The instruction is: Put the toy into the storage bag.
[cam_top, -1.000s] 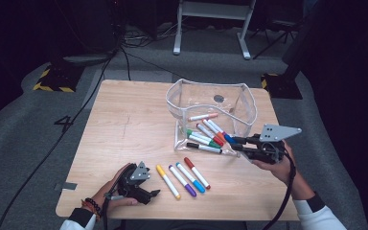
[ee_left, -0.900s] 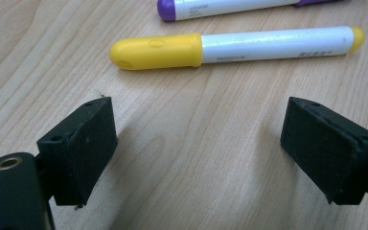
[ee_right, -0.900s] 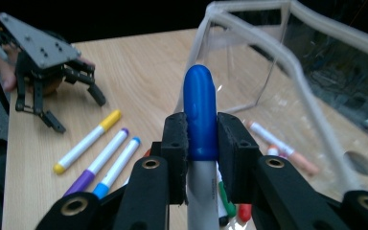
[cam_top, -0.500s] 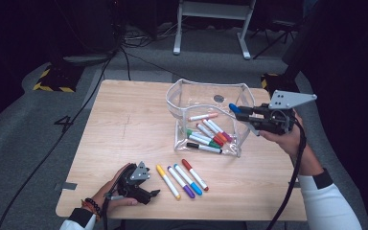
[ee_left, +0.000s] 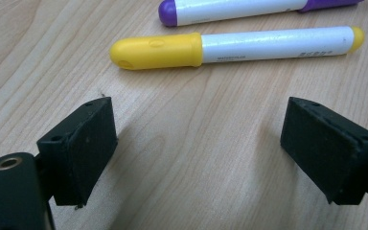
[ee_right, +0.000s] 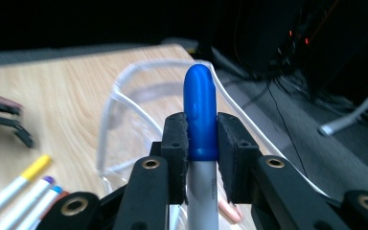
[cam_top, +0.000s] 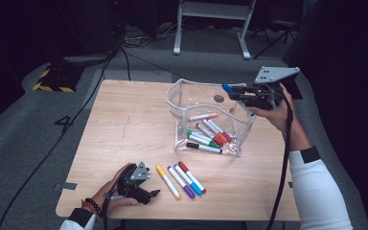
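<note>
Right gripper (cam_top: 233, 91) is up over the far right rim of the clear pouch (cam_top: 182, 98), jaws clamped on a blue marker (cam_top: 227, 88); in the right gripper view the blue cap (ee_right: 200, 112) sticks out past the pads, white barrel running back between them. Marker is held roughly level, cap end pointing left across the pouch opening, not touching the pouch as far as I can tell. Pouch stands open on the wooden table (cam_top: 124, 124), already has several markers lying in the bottom: orange/pink, red, green, black among them, a few overlapping. Left gripper (cam_top: 148, 193) rests low on the table near the front left edge, jaws spread wide, nothing between them; left gripper view shows bare wood between the pads. Just beyond it lies a yellow marker (ee_left: 230, 47), then a purple marker (ee_left: 249, 5) past that. From the high view, four loose markers lie side by side in a row on the table in front of the pouch: yellow, purple, light blue marker (cam_top: 188, 179), red marker (cam_top: 191, 176), all angled the same way.
</note>
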`<state>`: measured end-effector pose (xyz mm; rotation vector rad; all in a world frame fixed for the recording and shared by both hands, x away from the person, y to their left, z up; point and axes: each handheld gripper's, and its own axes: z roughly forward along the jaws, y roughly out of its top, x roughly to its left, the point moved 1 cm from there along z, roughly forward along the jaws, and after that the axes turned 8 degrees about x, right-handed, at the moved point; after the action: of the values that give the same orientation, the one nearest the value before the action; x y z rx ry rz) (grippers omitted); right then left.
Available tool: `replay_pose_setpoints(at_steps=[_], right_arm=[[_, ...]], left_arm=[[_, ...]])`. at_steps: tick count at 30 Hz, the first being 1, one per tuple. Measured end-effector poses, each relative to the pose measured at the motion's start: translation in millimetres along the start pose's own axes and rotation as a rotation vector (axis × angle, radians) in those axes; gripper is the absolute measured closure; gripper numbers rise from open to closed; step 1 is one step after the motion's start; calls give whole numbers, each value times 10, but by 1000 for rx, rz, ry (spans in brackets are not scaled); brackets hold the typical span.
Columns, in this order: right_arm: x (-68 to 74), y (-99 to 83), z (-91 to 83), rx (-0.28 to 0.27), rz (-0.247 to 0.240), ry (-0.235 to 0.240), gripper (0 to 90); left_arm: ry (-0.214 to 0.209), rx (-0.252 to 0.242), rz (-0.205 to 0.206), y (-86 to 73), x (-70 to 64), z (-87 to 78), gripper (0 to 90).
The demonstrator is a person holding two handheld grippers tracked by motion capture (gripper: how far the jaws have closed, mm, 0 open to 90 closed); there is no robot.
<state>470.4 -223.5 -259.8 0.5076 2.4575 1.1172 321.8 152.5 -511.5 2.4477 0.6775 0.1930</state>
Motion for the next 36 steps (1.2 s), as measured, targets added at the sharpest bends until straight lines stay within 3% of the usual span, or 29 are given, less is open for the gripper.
replay_pose_setpoints(at_steps=[3, 5, 10, 11, 12, 13, 17, 21, 23, 28, 29, 31, 36], right_arm=[[-33, 19, 119, 34, -6, 8, 746], [-57, 21, 262, 92, -23, -2, 746], [-147, -31, 512, 167, -10, 11, 746], [-170, -54, 605, 216, -17, 11, 746], [-170, -54, 605, 216, -17, 11, 746], [-182, -69, 685, 254, -16, 23, 746], [-171, -79, 783, 304, -15, 36, 745], [-105, -87, 912, 397, -22, 43, 745], [-100, -92, 930, 408, -21, 50, 745], [-56, -141, 1010, 463, -11, 101, 743], [-47, -159, 1033, 496, -8, 146, 741], [-30, -165, 1041, 510, -21, 169, 738], [-12, -165, 1048, 519, -25, 172, 689]], left_arm=[[0, 0, 1, -1, 0, 0, 126], [-1, 1, 1, -1, 1, -1, 126], [0, 1, 1, -1, 1, -1, 126], [-1, 1, 1, -1, 1, -1, 126], [-1, 1, 1, -1, 1, -1, 126], [0, 0, 1, -1, 1, -1, 126], [-1, 1, 2, -2, 2, -1, 126], [0, 0, 1, -2, 0, -2, 126], [0, 0, 1, -2, 0, -2, 126], [1, 0, 0, -3, -1, -2, 126], [1, 0, 0, -3, -1, -2, 127], [1, 0, 0, -3, -1, -2, 127], [1, 0, 0, -3, -1, -2, 126]])
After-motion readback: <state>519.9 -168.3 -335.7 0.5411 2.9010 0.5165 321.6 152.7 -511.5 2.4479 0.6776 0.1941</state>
